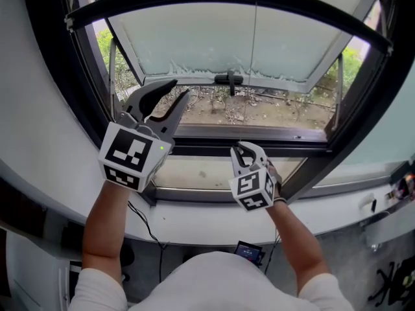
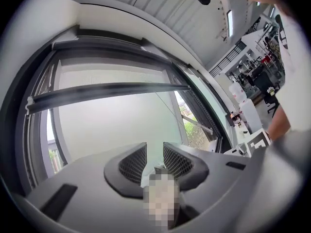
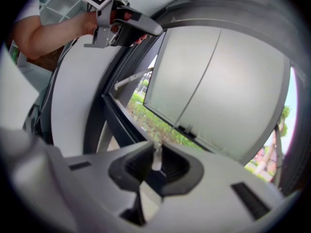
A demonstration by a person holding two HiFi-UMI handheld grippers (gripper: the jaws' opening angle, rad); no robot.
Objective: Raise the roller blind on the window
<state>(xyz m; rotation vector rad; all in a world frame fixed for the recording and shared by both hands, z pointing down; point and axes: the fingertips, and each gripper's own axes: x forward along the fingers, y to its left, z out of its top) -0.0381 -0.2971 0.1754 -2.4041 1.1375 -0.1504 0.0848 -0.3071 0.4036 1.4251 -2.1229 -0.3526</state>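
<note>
Nearest, low in front of the window (image 1: 292, 148), are two grippers. The left gripper (image 1: 180, 88) is at the window's left side. Its jaws stand apart with nothing in them. The right gripper (image 1: 245, 151) is by the window's bottom middle. Its jaws pinch a thin white bit (image 3: 156, 157), which I think is the end of the cord (image 1: 255, 37).

Farther back, one blind (image 1: 214, 44) covers the window's top part. Plants show under it. So the blind is only partly up, and most of the pulling is left. There is one cord and one black handle (image 1: 228, 78).
</note>
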